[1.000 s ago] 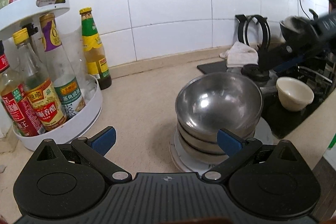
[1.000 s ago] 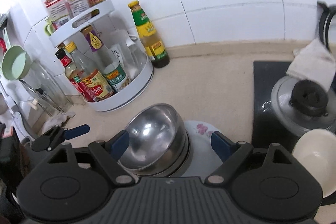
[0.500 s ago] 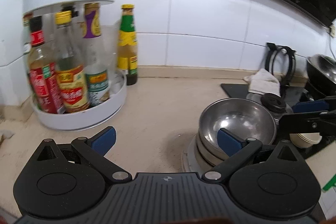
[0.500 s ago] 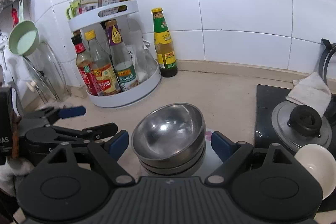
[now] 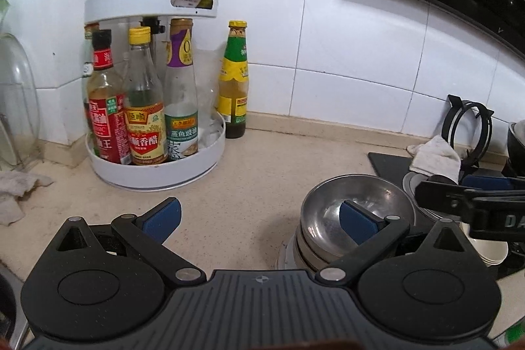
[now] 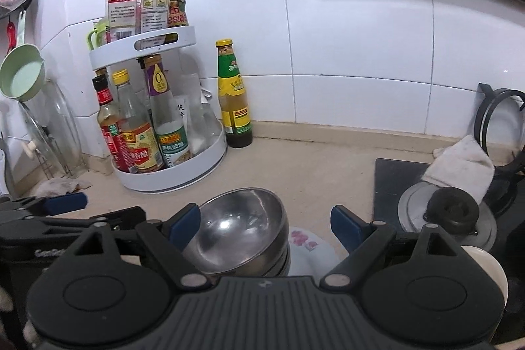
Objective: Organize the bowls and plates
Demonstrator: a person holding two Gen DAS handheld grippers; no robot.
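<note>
Now both tools released, right tool [image 6: 265, 222] straddling steel bowls [image 6: 241, 232], countertop [image 6: 311, 166] beyond.

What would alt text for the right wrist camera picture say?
A stack of steel bowls sits on a flowered plate between the open right gripper's blue-tipped fingers. Behind stand a white rack of sauce bottles and a tiled wall.

My right gripper's body hides the near side of the steel bowls [image 6: 242, 232] and most of the flowered plate [image 6: 305, 246]. I can't count the bowls. The white bowl [image 6: 489, 264] is cut off too.
</note>
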